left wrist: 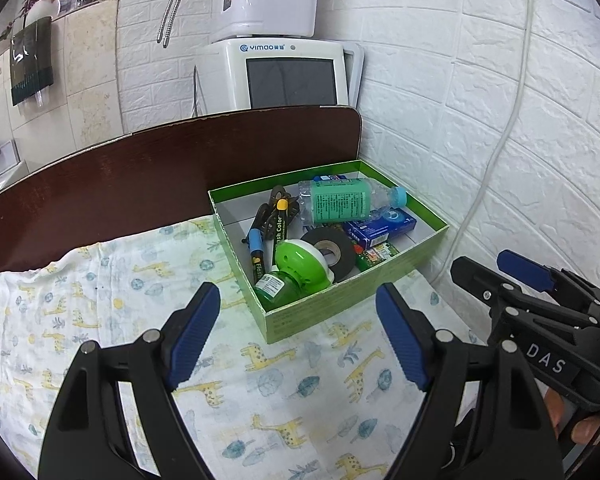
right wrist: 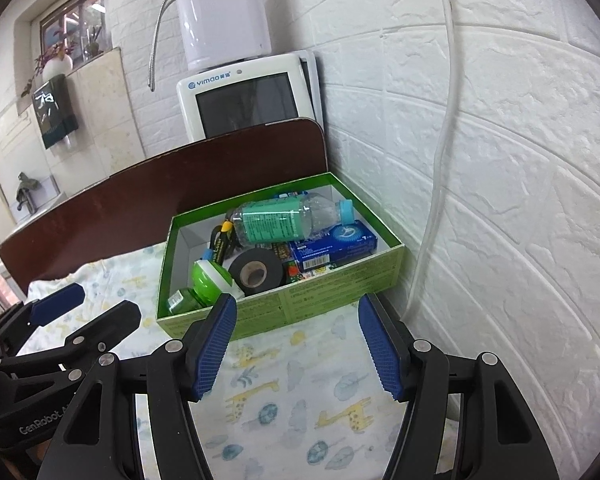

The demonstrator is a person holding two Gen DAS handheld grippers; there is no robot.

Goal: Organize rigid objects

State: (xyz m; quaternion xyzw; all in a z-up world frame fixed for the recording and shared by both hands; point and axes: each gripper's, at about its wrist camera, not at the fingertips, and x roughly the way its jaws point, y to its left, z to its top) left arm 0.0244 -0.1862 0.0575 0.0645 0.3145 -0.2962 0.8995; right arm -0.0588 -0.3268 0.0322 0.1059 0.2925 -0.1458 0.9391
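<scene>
Both my grippers gape wide w/ nothing between them: left gripper (left wrist: 298,336), right gripper (right wrist: 298,346). Green box (left wrist: 342,300), center frame, sits just ahead of both, long axis running to upper right. Bottle (left wrist: 346,202) lies across its far end. Right is nearer.

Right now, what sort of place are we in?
Probably a home utility or kitchen corner: a water purifier stands against a white brick-pattern wall, a tap sits over a sink at the left, and a green box of odds and ends rests on a giraffe-print cloth.
</scene>
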